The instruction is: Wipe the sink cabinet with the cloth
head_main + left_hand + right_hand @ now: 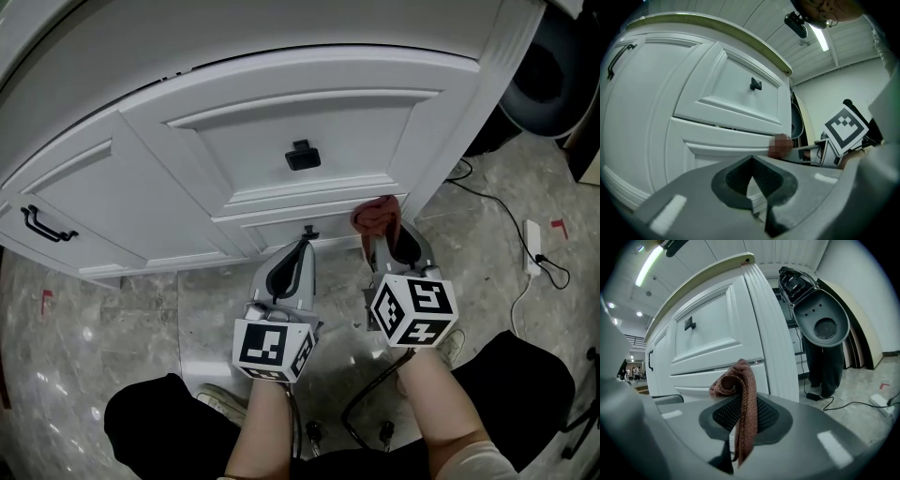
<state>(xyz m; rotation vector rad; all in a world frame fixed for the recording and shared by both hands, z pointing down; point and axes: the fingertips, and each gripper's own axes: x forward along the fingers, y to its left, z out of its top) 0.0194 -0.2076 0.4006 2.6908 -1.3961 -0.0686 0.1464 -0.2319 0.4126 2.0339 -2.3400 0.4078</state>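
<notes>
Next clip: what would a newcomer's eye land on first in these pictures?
First, the reddish-brown cloth pinched in the right gripper, raised at the lower front of the white cabinet near its right corner post. Next, the left gripper beside it, with its fingers together and nothing in them. The black knob stands out on the panel above.
</notes>
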